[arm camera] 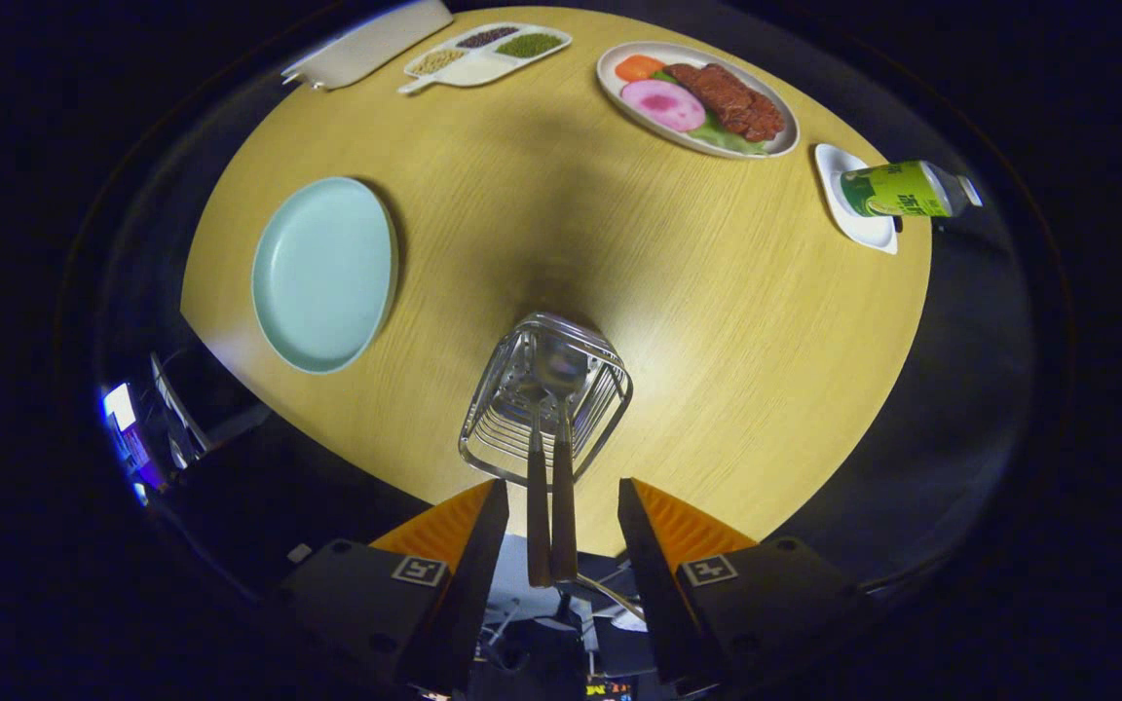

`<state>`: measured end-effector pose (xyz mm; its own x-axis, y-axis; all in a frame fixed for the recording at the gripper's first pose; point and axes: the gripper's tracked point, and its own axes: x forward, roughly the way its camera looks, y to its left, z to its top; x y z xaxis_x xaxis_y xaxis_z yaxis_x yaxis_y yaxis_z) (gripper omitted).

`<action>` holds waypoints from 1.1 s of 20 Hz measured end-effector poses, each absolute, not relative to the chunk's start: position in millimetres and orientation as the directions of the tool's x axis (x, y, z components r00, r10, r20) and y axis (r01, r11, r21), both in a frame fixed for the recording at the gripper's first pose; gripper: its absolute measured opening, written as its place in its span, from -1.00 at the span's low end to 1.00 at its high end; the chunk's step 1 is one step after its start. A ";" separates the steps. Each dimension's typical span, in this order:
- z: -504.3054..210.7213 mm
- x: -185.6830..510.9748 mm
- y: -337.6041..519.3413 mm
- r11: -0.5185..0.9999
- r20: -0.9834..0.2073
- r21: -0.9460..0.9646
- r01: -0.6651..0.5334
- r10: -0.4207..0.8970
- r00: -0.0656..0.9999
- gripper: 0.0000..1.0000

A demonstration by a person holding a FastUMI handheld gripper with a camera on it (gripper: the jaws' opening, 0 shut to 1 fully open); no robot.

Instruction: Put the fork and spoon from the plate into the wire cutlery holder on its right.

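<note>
The wire cutlery holder point(546, 399) stands on the wooden table just ahead of my fingers. A fork point(536, 487) and a spoon point(563, 467) stand in it side by side, heads down, their brown handles sticking up toward me between the fingers. My gripper point(561, 531) is open, a finger on either side of the two handles, with a gap to each. The pale blue plate point(324, 275) lies left of the holder with nothing on it.
Far across the table point(717, 321) sit a plate of food point(697, 97), a divided dish of grains point(486, 54), a white board point(366, 44) and a green bottle point(902, 190) on a small white dish point(853, 229). The table's near edge runs just under the holder.
</note>
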<state>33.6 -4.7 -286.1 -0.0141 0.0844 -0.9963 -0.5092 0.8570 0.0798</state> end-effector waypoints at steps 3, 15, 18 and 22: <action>-269.0 28.8 -7.0 0.891 -0.971 0.101 -0.443 0.186 0.153 0.79; -136.2 38.4 32.3 0.956 -0.532 0.111 -0.270 0.287 0.797 0.98; -99.3 33.3 36.8 0.950 -0.406 0.128 -0.284 0.312 0.859 0.98; -78.5 26.2 41.9 0.943 -0.279 0.118 -0.310 0.331 0.901 0.99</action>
